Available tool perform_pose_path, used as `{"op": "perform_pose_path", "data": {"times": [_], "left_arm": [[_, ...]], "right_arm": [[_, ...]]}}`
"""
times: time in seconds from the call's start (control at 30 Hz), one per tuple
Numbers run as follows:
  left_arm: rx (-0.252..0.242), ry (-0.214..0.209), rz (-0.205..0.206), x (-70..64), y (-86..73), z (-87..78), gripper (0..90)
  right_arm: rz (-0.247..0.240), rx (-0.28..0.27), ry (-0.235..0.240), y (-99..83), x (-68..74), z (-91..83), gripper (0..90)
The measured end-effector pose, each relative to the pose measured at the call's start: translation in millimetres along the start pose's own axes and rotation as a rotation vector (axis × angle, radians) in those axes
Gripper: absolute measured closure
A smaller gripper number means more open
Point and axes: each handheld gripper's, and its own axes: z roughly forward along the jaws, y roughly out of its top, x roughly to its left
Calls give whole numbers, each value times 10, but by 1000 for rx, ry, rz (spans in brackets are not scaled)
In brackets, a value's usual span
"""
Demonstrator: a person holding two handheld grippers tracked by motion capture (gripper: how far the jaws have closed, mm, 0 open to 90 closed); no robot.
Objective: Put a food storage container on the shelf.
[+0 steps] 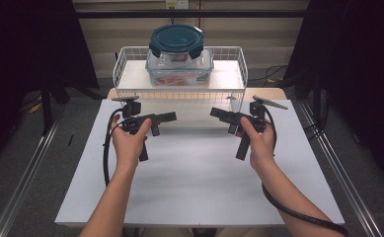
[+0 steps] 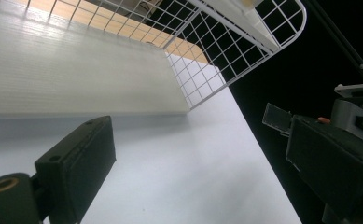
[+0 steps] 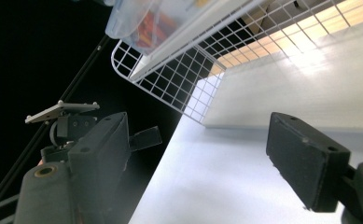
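Clear plastic container (image 1: 179, 66) with a dark teal lid sits in the white wire basket (image 1: 125, 61) at upper centre. Below it, the left hand-held gripper (image 1: 172, 117) and right hand-held gripper (image 1: 214, 112) hover with jaws spread, facing across open white worktop (image 1: 194, 177).

Two grippers are in hand, a left gripper (image 1: 172, 117) and a right gripper (image 1: 214, 112), each with two black jaws, so four jaws in all, pointing toward each other. Beyond the jaws stands one white wire basket (image 1: 124, 60). In it sit two containers: one clear box (image 1: 179, 73) and one round container with a dark teal lid (image 1: 176, 39) stacked on top. One white surface (image 1: 194, 177) lies beneath the jaws.
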Motion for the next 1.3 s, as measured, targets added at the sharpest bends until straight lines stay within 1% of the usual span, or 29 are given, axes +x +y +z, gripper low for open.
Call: {"op": "perform_pose_path", "data": {"times": [0.03, 0.13, 0.2, 0.23, 0.5, 0.6, 0.7, 0.73, 0.83, 0.93, 1.0, 1.03, 1.1, 1.13, 1.2, 1.3], "left_arm": [[8, 2, -2, 11, -16, 4, 77], [7, 3, -5, 31, -49, 10, 75], [20, 11, -2, 76, -97, 20, 75], [20, 15, -7, 78, -114, 31, 74], [44, 18, 2, 134, -197, 46, 74], [60, 0, 4, 155, -223, 40, 76], [63, 10, 6, 175, -260, 20, 75], [62, 5, 6, 183, -269, 15, 75], [69, 11, 12, 207, -311, -5, 75], [75, 13, 5, 236, -347, -12, 74], [74, 18, 9, 257, -374, -13, 74], [81, 13, 5, 269, -390, -16, 74], [79, 22, 10, 284, -414, -17, 73], [85, 17, 5, 291, -429, -19, 73], [90, 21, 15, 312, -456, -22, 72], [90, 18, 8, 328, -475, -29, 72]], "right_arm": [[2, 6, 0, -20, -11, -6, 214], [-10, 12, -4, -59, -45, -25, 213], [-12, 16, -9, -91, -73, -43, 213], [-9, 19, -11, -105, -89, -49, 213], [-2, 25, -25, -178, -213, -112, 213], [-4, 28, -29, -203, -255, -129, 213], [-8, 31, -36, -234, -300, -152, 213], [-7, 31, -40, -247, -320, -162, 213], [-9, 35, -47, -279, -363, -185, 213], [-1, 40, -53, -319, -412, -207, 213], [1, 46, -54, -342, -431, -215, 213], [2, 48, -52, -354, -445, -220, 213], [-7, 53, -61, -378, -465, -230, 213], [-7, 56, -60, -391, -474, -232, 213], [-14, 60, -68, -418, -492, -243, 213], [-19, 67, -69, -461, -523, -251, 213]]}}
